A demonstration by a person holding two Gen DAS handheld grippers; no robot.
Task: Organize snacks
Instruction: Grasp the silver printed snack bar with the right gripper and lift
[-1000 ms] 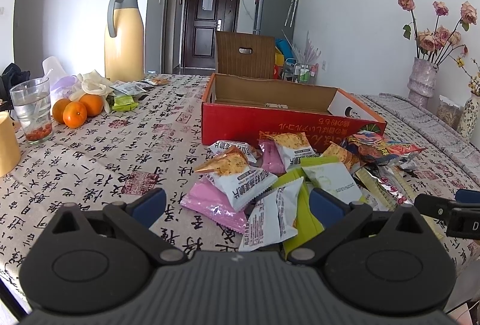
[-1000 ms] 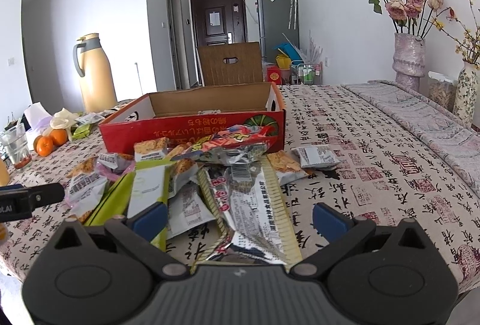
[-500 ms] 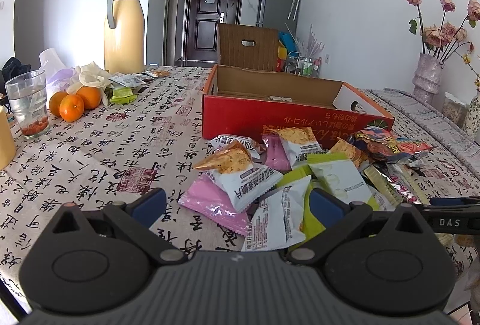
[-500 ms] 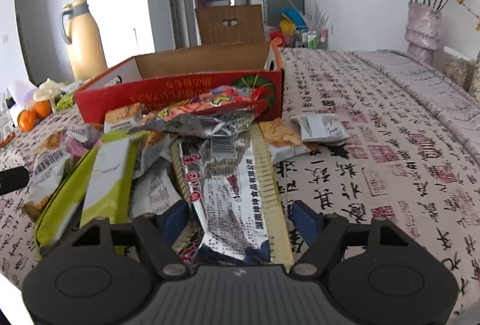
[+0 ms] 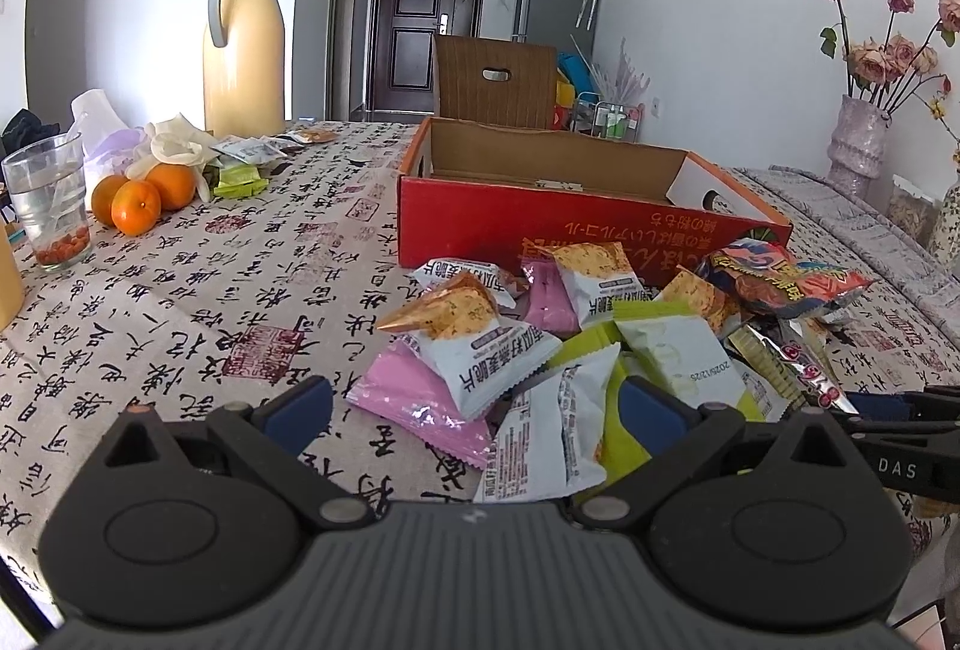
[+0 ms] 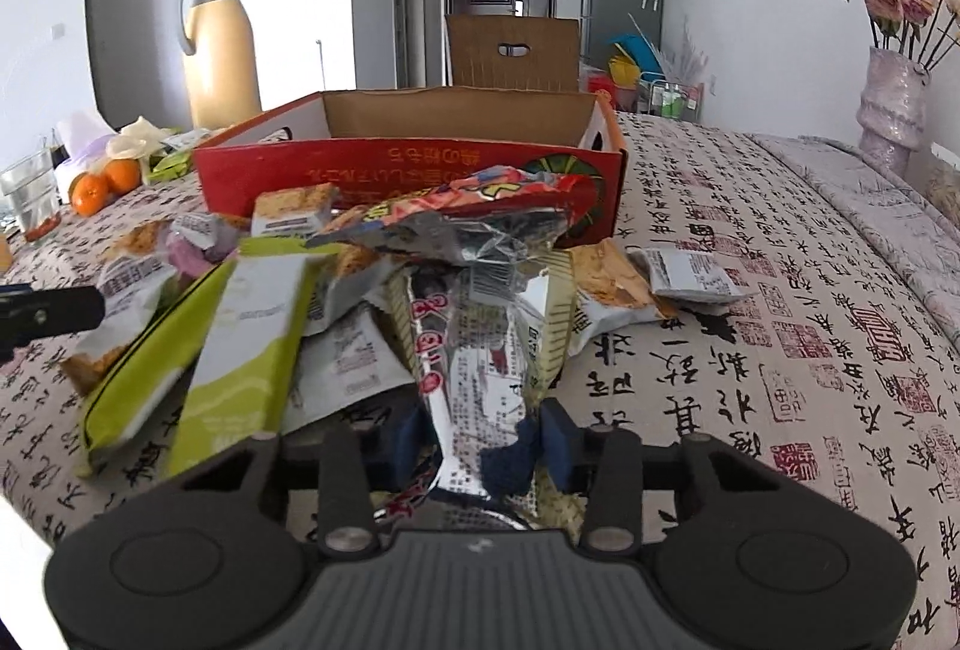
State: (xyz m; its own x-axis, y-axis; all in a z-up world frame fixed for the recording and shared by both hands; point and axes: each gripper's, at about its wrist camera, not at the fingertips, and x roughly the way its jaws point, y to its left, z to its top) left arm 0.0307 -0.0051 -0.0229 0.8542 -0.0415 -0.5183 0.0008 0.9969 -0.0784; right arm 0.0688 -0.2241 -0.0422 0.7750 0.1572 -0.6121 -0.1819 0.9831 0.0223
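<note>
Left wrist view only: glass (image 5: 45, 203) w/ water at far left, 3 oranges (image 5: 144, 197) beside it, pink packet (image 5: 420, 401) under a white one (image 5: 480, 344). Right wrist view only: lone white packet (image 6: 690, 275) lying apart on right of snack pile (image 6: 360, 290), bare patterned desk (image 6: 810, 350) stretching right to 1 vase (image 6: 891, 110). Both views: 1 yellow thermos (image 5: 243, 50), 1 open red box (image 5: 576, 224) just behind pile, inside mostly bare. Left tongs (image 5: 474, 407) spread wide, nothing between, hovering over near edge of pile. Right tongs (image 6: 480, 437) closing, pads already pinching near end of long silver snack wrapper (image 6: 486, 350) at pile's front. 2 green packets (image 6: 240, 338) left of it.
</note>
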